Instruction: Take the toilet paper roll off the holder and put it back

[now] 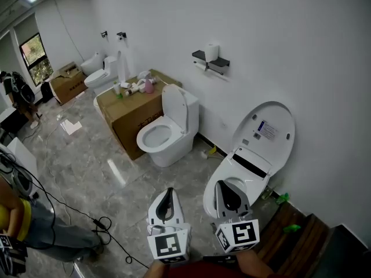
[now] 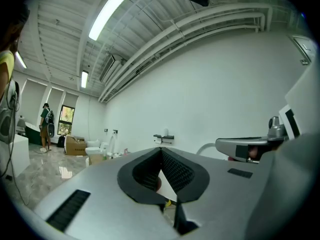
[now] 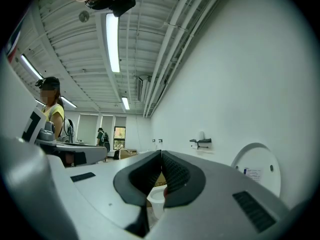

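A white toilet paper roll (image 1: 212, 52) stands upright on a dark wall holder (image 1: 211, 62) on the white wall, far ahead of both grippers. The roll (image 3: 201, 135) and holder (image 3: 200, 143) look small in the right gripper view, and the holder (image 2: 164, 138) is tiny in the left gripper view. My left gripper (image 1: 167, 194) is low at the bottom centre, tips together, holding nothing. My right gripper (image 1: 219, 185) is beside it over the open toilet bowl, tips also together and empty.
An open toilet (image 1: 250, 155) with a raised lid stands just ahead of the right gripper. A second toilet (image 1: 166, 133) sits left of it beside a cardboard box (image 1: 134, 112) with bottles on top. Cables (image 1: 87, 217) lie on the floor, and a person (image 1: 23, 225) stands at the left.
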`<state>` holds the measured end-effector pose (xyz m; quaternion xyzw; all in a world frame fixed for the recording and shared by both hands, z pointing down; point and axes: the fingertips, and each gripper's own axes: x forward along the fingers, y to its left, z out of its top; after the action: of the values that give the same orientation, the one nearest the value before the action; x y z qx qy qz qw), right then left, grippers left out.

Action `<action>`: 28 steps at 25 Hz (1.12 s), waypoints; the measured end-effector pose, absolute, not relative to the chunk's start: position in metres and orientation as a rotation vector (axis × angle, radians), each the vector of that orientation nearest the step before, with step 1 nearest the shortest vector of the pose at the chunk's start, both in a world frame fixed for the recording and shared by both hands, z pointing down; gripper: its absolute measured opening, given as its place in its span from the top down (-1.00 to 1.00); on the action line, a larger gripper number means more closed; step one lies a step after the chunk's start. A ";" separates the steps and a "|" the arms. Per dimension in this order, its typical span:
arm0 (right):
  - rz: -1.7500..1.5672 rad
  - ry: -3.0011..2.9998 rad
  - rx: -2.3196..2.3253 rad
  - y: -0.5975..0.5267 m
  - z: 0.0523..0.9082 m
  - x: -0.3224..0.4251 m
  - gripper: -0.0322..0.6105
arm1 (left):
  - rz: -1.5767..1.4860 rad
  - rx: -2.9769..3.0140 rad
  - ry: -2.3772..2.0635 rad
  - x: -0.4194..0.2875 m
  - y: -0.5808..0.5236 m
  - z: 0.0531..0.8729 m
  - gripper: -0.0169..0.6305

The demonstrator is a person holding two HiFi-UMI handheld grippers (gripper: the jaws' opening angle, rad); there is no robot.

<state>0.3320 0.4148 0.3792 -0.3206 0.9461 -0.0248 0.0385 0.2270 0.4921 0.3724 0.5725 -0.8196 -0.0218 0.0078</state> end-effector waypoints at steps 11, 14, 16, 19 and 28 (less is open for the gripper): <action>-0.063 2.900 -1.020 0.373 0.369 0.211 0.85 | -0.093 1.809 -2.538 0.101 0.449 0.366 0.91; -0.072 2.872 -1.035 0.363 0.366 0.189 0.85 | -0.096 1.824 -2.532 0.075 0.440 0.365 0.91; -0.063 2.862 -1.047 0.358 0.366 0.178 0.85 | -0.098 1.834 -2.532 0.061 0.434 0.364 0.91; -0.034 2.873 -1.042 0.350 0.369 0.162 0.85 | -0.119 1.831 -2.536 0.043 0.426 0.366 0.91; -0.038 2.866 -1.053 0.291 0.379 0.124 0.85 | -0.118 1.838 -2.517 0.009 0.369 0.378 0.91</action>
<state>0.1236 0.2908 0.3791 -0.3445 0.9377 -0.0123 0.0440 0.0092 0.3695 0.3776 0.5893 -0.8070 -0.0378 0.0111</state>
